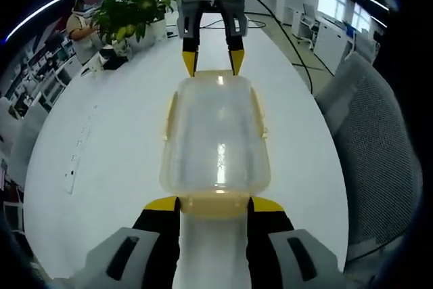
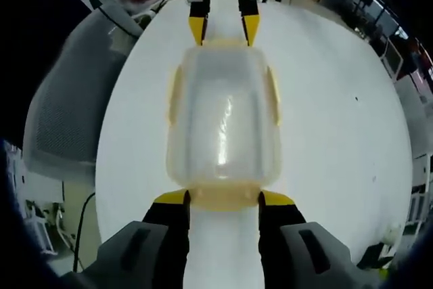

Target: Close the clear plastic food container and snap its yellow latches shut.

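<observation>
A clear plastic food container [image 1: 215, 133] [image 2: 223, 120] lies on the white table [image 1: 115, 133] with its lid on and yellow latches along its sides [image 1: 259, 116] [image 2: 174, 96]. My left gripper [image 1: 215, 203] is open at the near end in the left gripper view, its yellow-tipped jaws standing either side of the end latch [image 1: 214, 204]. At the opposite end my right gripper [image 1: 213, 61] faces it, also open. In the right gripper view my right gripper [image 2: 224, 197] flanks its end latch [image 2: 223, 197], and my left gripper [image 2: 224, 30] stands at the far end.
A potted plant [image 1: 132, 11] and a seated person [image 1: 81, 21] are at the table's far left. A power strip [image 1: 71, 167] lies on the left, cables [image 1: 284, 32] run along the right. Grey mesh chairs [image 1: 379, 153] [image 2: 67, 120] stand beside the table.
</observation>
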Demonstrator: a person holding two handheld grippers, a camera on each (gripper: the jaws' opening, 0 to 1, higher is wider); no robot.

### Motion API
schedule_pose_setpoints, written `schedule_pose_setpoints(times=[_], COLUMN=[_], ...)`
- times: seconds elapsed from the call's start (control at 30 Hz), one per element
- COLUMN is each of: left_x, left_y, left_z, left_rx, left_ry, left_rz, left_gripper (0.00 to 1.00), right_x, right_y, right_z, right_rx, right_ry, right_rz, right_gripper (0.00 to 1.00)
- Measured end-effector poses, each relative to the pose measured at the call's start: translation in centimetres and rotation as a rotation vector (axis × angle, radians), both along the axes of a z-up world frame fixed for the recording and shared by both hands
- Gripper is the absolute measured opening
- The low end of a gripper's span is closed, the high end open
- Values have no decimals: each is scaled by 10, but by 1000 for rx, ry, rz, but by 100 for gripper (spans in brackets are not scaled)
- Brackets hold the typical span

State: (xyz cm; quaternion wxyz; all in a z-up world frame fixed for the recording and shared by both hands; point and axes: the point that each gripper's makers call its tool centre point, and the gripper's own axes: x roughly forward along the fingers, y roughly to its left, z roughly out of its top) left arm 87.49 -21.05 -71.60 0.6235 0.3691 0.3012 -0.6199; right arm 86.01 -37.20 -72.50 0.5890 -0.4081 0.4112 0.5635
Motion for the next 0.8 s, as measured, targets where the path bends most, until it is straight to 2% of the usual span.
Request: schedule_pose_setpoints(times=[0.33, 0.8], left_x=[-1, 0], left_y=[2, 1], left_z=[-6, -6], left_rx=[23, 5], left_ry=[-3, -24], left_rz=[-5, -5], left_gripper=[32, 34], right_x=[0, -2], right_y=[1, -1], right_z=[-3, -6], right_rx=[-9, -4], right_ry=[-6, -13], right_rz=[10, -11], right_gripper=[37, 37])
